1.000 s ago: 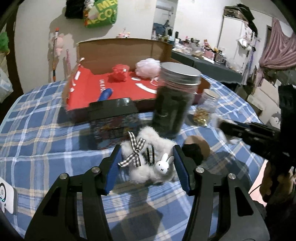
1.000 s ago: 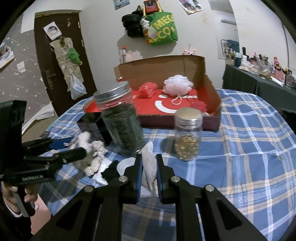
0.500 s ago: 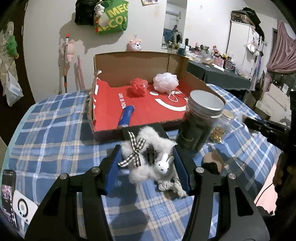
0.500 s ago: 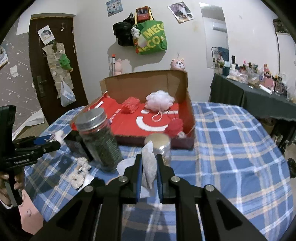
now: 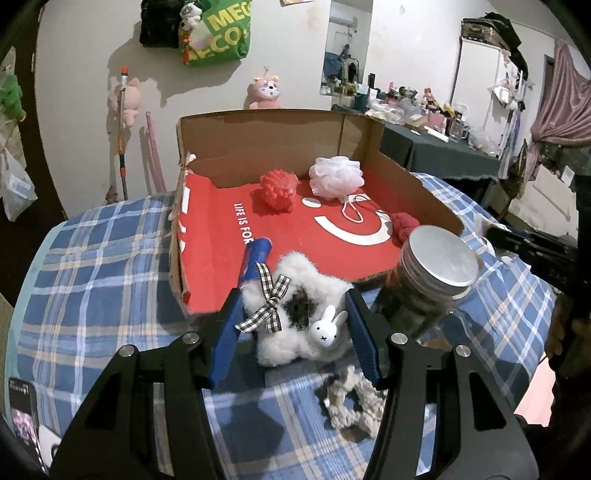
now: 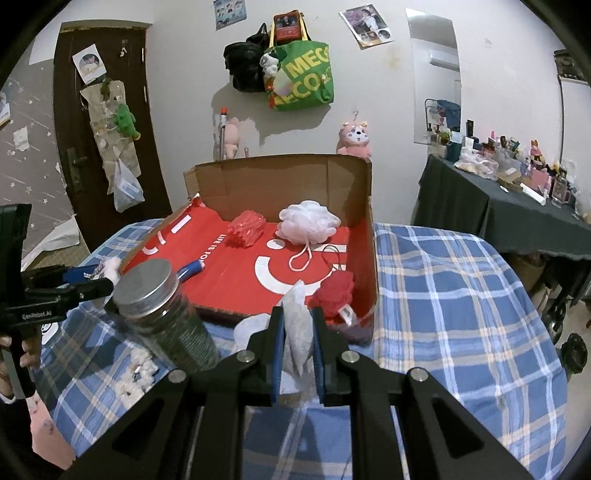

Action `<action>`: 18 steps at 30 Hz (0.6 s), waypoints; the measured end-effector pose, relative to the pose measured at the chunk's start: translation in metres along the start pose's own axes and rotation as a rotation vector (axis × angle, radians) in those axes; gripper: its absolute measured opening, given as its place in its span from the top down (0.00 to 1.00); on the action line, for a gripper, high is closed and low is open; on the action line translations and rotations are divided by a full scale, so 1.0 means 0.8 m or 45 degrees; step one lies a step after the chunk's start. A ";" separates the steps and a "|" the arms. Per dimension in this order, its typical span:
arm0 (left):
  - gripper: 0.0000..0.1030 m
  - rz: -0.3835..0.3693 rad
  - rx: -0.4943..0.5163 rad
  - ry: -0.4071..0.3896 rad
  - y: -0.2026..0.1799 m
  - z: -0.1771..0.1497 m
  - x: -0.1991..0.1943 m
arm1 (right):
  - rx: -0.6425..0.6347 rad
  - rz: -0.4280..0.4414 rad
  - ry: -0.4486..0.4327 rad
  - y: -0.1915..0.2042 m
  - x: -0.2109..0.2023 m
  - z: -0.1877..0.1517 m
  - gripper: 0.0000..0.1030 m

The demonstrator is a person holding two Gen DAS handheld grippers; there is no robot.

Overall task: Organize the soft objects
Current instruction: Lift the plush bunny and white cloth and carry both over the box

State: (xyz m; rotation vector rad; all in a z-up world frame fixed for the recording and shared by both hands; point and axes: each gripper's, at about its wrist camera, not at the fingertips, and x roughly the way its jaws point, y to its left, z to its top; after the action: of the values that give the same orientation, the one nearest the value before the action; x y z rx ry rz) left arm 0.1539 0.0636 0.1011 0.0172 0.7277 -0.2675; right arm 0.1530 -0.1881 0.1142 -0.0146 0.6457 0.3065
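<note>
Only left view: fluffy toy [image 5: 291,314] | right view: perhaps tissue [image 6: 297,325]

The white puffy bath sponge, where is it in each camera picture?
Left wrist view: white bath pouf in the cardboard box's back right corner, beside the red pouf.
Right wrist view: white bath pouf at the box's back, centre-right.
Shared landmark: green tote bag on the wall.

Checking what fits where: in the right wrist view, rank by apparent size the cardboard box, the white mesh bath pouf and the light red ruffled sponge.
1. Open cardboard box with red lining
2. White mesh bath pouf
3. Light red ruffled sponge
</note>
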 end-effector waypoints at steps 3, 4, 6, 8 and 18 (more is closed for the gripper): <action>0.49 -0.021 0.013 0.018 0.001 0.011 0.010 | -0.017 0.013 0.015 -0.002 0.011 0.010 0.85; 0.49 -0.034 0.019 0.026 0.002 0.016 0.014 | -0.026 0.022 0.024 -0.003 0.016 0.014 0.85; 0.49 -0.047 0.031 0.045 0.002 0.024 0.023 | -0.040 0.036 0.042 -0.002 0.025 0.020 0.85; 0.49 -0.058 0.050 0.068 0.001 0.032 0.033 | -0.060 0.058 0.066 -0.001 0.037 0.026 0.85; 0.49 -0.119 0.140 0.233 -0.004 0.069 0.097 | -0.179 0.163 0.255 0.012 0.111 0.061 0.85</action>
State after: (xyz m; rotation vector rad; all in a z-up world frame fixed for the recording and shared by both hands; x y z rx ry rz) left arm 0.2446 0.0364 0.0915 0.1135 0.8963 -0.3991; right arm 0.2464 -0.1489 0.1015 -0.1404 0.8244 0.4783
